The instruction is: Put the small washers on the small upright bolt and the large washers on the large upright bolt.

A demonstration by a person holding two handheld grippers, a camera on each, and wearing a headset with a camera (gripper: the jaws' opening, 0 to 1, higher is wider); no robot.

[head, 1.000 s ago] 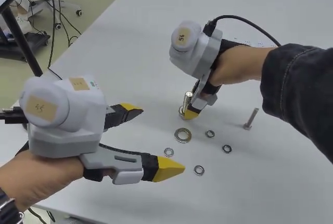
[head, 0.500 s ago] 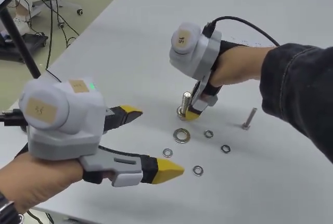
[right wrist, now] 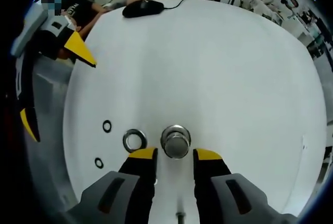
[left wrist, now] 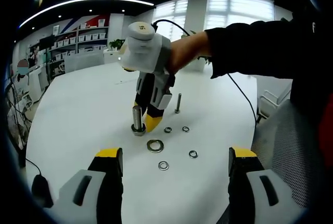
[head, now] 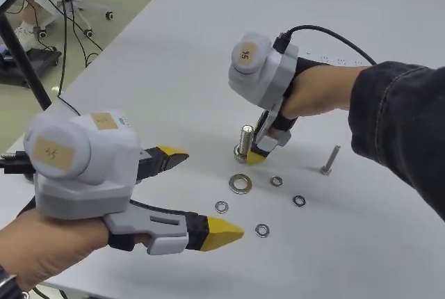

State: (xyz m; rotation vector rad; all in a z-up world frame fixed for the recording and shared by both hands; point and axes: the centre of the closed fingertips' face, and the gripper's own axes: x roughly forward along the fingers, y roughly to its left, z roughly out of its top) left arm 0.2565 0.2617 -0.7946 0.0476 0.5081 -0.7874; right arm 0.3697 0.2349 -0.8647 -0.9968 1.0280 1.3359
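Large-washer step: right hand-held gripper [right wrist: 175,154], part open and empty, flanks the large bolt [head: 245,139]; left hand-held gripper [left wrist: 175,153] wide open, empty; next, likely pinching the loose large washer [head: 240,183]

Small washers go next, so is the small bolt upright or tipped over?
Upright: the small bolt stands head-down on the table, shaft pointing up.

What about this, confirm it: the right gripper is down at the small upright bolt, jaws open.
Wrong bolt: the right gripper, jaws open, is down at the large upright bolt; the small upright bolt stands apart from it. The head view shows this.
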